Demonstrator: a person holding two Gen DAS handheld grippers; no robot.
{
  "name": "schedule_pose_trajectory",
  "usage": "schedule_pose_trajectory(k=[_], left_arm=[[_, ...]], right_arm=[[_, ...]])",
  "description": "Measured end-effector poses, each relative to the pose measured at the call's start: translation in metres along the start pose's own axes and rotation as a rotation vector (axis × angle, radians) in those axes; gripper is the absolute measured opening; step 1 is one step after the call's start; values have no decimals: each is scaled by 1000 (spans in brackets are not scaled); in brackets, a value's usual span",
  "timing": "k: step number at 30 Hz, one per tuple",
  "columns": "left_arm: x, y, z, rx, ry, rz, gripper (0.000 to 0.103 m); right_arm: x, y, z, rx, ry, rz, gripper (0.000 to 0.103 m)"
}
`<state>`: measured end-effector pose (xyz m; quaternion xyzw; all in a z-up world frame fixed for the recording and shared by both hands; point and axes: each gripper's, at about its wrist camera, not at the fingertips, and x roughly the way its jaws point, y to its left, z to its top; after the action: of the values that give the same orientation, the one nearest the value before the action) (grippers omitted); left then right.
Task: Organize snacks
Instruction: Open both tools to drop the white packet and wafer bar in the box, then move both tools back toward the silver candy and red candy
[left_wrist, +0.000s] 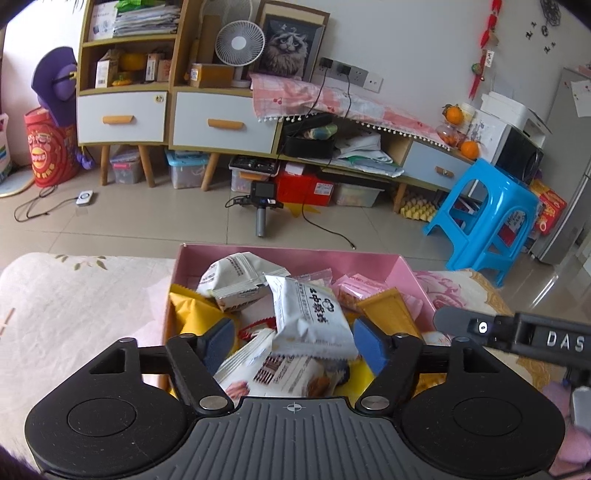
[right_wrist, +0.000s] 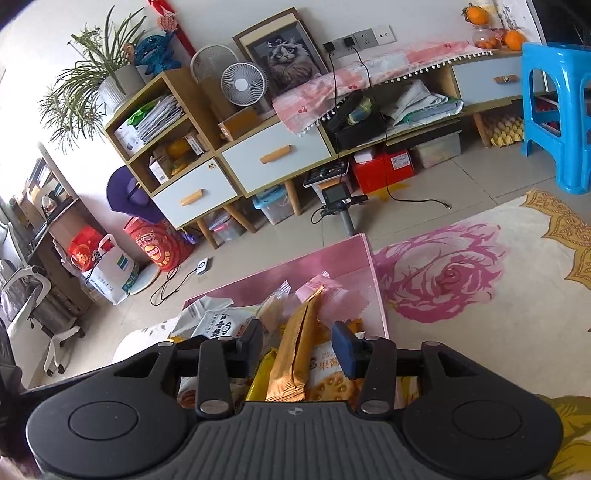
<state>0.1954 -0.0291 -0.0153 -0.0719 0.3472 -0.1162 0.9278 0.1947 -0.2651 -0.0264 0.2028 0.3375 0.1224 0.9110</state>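
Judging the sorting nearly done, I hold both grippers, left gripper (left_wrist: 293, 341) and right gripper (right_wrist: 297, 349), spread apart and empty, over the snack-filled pink cardboard box (left_wrist: 295, 258).

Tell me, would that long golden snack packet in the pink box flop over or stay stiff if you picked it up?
The golden packet looks flat and fairly straight, so it would probably stay mostly stiff. Its crinkled foil skin suggests it is light and perhaps slippery. It leans on other snacks in the pink box, so a nudge would likely tip it.
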Motion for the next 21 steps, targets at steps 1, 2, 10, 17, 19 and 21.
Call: schedule_pose_trajectory(k=[1, 2, 10, 17, 19, 21], left_arm=[[-5, 0, -1, 6, -2, 0, 76], [-9, 1, -1, 13, -3, -1, 77], [-43, 0, -12, 44, -4, 27, 83], [-70, 2, -31, 28, 24, 30, 87], [-76, 2, -35, 30, 32, 34, 91], [-83, 2, -42, 31, 39, 29, 94]], right_arm=[[-3, 2, 0, -8, -3, -1, 38], [-6, 4, -1, -13, -5, -2, 38], [-34, 24, -6, -106, -12, -20, 56], [-58, 43, -15, -198, -14, -42, 76], [-65, 46, -19, -223, -16, -49, 81], [-70, 49, -23, -241, -18, -51, 84]])
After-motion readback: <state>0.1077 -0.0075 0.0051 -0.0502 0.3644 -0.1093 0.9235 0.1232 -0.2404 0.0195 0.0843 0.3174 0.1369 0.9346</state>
